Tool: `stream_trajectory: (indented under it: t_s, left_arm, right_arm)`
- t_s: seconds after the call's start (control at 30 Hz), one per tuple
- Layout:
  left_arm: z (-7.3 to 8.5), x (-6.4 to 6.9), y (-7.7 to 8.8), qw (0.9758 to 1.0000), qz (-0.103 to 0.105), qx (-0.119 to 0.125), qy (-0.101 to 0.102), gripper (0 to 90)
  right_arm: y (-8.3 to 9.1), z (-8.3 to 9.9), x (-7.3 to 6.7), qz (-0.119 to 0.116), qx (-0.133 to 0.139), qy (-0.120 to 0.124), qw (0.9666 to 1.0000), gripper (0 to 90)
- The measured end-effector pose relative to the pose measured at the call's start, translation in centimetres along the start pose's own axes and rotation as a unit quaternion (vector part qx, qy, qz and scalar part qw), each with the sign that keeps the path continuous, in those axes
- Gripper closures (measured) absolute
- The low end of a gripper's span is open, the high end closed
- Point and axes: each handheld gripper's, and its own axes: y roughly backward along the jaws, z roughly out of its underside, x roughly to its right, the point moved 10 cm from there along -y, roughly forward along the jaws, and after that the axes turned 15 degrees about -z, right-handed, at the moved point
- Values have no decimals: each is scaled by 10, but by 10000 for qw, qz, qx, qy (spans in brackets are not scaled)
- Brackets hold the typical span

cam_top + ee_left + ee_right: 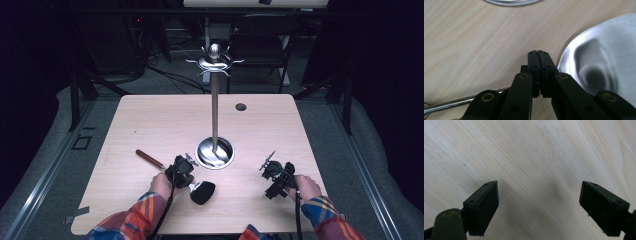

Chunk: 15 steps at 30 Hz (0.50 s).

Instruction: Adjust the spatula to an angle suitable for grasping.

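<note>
left gripper [190, 161]: jaws closed on the ladle [202, 192] handle, so we can lift it | right gripper [539, 205]: jaws wide open, empty, waiting on table [150, 125] | hook stand [215, 100]: waits behind for hanging

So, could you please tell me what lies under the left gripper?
The ladle's metal shaft crosses the table beneath the left gripper, whose shut jaws hold nothing; its body hides the shaft's middle.

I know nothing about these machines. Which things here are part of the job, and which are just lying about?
In the job:
- ladle, lying on the table
- hook stand, probably where it hangs
- left gripper, shut, right by the ladle

Lying about:
- right gripper, open over bare table
- cable hole
- chair behind
</note>
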Motion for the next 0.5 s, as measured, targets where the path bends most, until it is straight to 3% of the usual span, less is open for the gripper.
stream_trajectory:
  t_s: [0.17,0.23,0.27,0.3,0.4,0.5]
  left_arm:
    - [14,0,7,9998,70,-125,-144,883]
    - [19,-2,10,9998,94,-150,-101,876]
    - [20,-4,12,9999,101,-120,-20,810]
    - [20,-6,14,9999,65,-105,50,810]
    - [23,-20,22,9978,-59,-99,654,539]
    - [30,-33,24,9917,-104,-195,1263,321]
  right_arm:
    - [1,0,1,49,-44,20,10000,155]
    - [1,0,0,42,-25,20,10000,155]
    - [1,0,0,33,-8,7,10000,155]
    - [1,0,0,33,-8,7,10000,155]
    - [1,0,0,34,-26,13,10000,155]
    - [1,0,0,44,-38,26,10000,155]
